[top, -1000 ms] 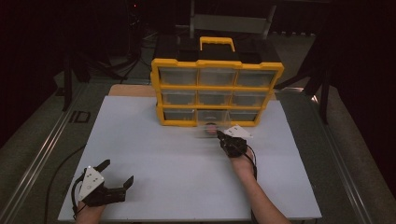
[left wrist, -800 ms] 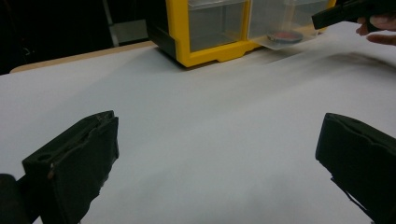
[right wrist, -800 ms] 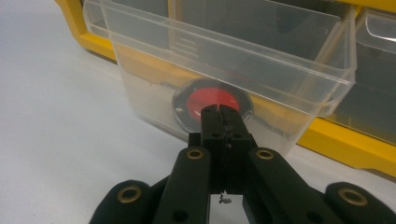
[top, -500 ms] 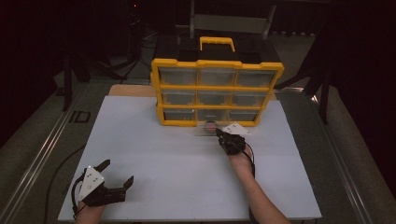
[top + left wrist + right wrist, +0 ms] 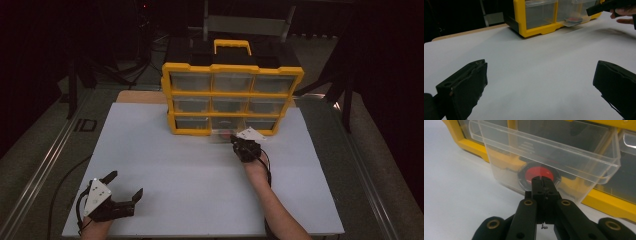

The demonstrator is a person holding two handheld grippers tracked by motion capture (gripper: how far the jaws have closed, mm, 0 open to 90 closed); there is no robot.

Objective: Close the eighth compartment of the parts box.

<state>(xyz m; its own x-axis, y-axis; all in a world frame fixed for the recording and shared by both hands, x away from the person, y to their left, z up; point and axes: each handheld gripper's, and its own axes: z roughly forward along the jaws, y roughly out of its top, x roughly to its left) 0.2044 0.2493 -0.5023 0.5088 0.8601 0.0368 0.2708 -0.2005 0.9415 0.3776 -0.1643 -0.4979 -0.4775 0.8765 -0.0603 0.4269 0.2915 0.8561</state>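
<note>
White table [image 5: 165, 165], dark room. Yellow organizer [image 5: 232, 97] at far edge; bottom-middle clear drawer [image 5: 544, 157] pulled out, red disc [image 5: 537, 175] inside. Right gripper [image 5: 541, 180] clenched at drawer front, apparently on its lip. Left gripper [image 5: 122, 187] released, idle. Drawer likely light, slick, brittle: grip front lip, pull straight.

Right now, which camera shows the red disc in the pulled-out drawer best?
The right gripper view: the red disc sits close, behind the clear drawer front. The left gripper view shows it small and far; the high view, a faint speck.

Yellow organizer [image 5: 232, 97] stands on white table [image 5: 165, 165]
</note>
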